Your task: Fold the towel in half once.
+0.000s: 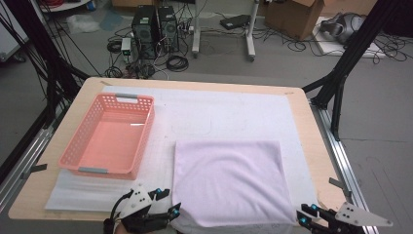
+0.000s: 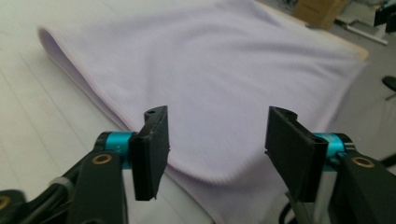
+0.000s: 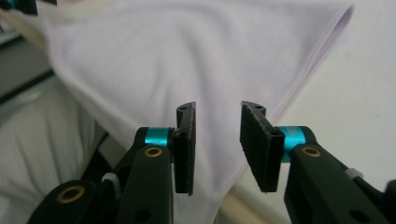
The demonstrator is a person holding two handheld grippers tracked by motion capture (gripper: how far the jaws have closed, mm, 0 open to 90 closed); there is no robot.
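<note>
Tongs parted by lilac towel, white mat, wooden table, cabled floor

Matt soft lilac cloth, plastic basket

The left gripper is black, with 2 flat black jaws on teal collars, brass-coloured pivot rings below them and a white plate on top at 11 o'clock. The right gripper has the same black jaws, teal collars and brass rings, plus a grey three-cornered plate dotted with small holes at 3 o'clock.
</note>
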